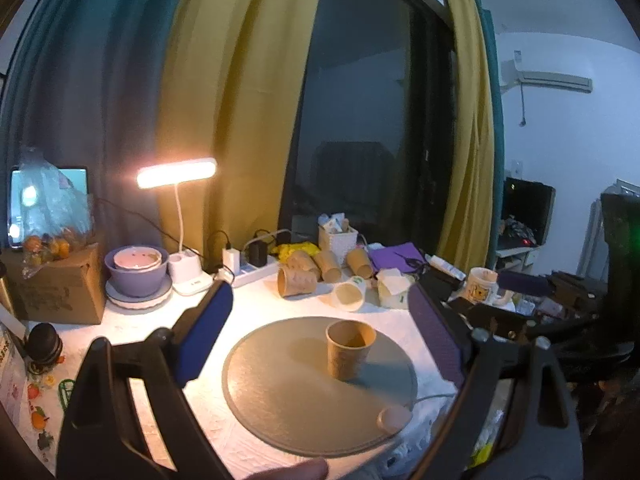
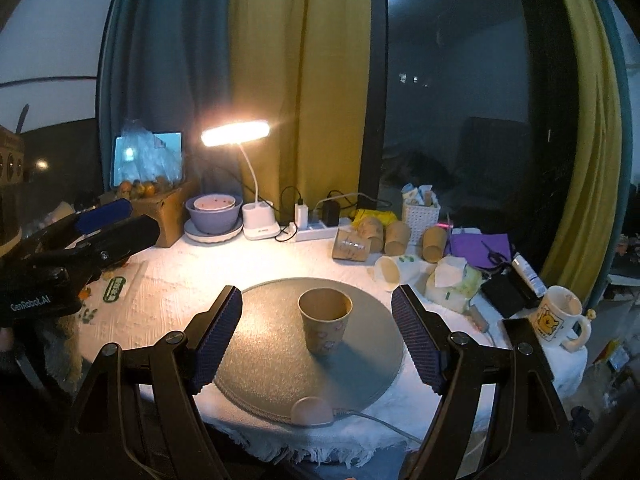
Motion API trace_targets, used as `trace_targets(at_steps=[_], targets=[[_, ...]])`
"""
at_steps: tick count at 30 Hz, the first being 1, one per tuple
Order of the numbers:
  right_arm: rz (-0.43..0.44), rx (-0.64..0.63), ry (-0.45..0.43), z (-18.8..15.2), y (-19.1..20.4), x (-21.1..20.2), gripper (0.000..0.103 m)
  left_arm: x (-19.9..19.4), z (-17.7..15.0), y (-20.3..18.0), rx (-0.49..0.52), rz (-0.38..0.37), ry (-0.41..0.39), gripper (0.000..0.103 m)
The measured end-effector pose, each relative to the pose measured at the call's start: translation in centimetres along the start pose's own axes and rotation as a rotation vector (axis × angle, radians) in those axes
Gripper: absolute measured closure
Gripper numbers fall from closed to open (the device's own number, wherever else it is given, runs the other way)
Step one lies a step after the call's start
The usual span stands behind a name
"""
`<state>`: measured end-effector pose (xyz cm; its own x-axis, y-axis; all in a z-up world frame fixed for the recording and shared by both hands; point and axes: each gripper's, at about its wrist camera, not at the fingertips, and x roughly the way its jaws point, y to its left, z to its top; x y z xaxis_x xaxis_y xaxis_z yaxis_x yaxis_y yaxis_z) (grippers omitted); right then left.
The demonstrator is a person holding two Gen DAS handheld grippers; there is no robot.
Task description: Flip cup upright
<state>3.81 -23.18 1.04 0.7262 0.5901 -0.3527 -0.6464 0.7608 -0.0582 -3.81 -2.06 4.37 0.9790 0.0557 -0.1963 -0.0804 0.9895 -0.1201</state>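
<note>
A brown paper cup (image 1: 349, 350) stands upright, mouth up, on a round grey mat (image 1: 288, 392). In the right wrist view the cup (image 2: 325, 326) stands at the middle of the mat (image 2: 260, 360). My left gripper (image 1: 320, 328) is open and empty, its blue pads wide apart on either side of the cup, not touching it. My right gripper (image 2: 316, 336) is open and empty, with the cup between and ahead of its pads. The left gripper also shows in the right wrist view (image 2: 108, 220), at the left edge above the table.
Several paper cups lie on their sides (image 2: 384, 236) behind the mat, with a white cup (image 2: 394, 268). A lit desk lamp (image 2: 256, 200), purple bowls (image 2: 214, 216), a power strip (image 2: 316, 230), a cardboard box (image 1: 56, 284) and a bear mug (image 2: 558, 318) stand around. A cable (image 2: 380, 420) leaves the mat's front.
</note>
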Motion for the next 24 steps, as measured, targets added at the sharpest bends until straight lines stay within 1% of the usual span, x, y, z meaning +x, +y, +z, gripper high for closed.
trace_targets(at_steps=[3,6,10,24], targets=[[0.001,0.001,-0.006,0.06,0.14,-0.29,0.023,-0.38,-0.06,0.38,-0.008,0.018,-0.010,0.013],[0.000,-0.001,-0.008,0.10,0.41,-0.49,0.023,-0.33,-0.21,0.53,-0.011,0.026,-0.004,0.013],[0.006,-0.001,-0.002,0.22,0.53,-0.46,0.023,0.00,-0.28,0.46,-0.016,0.015,0.013,0.013],[0.007,0.000,0.000,0.23,0.47,-0.29,0.023,-0.07,-0.38,0.10,-0.008,0.005,0.018,0.013]])
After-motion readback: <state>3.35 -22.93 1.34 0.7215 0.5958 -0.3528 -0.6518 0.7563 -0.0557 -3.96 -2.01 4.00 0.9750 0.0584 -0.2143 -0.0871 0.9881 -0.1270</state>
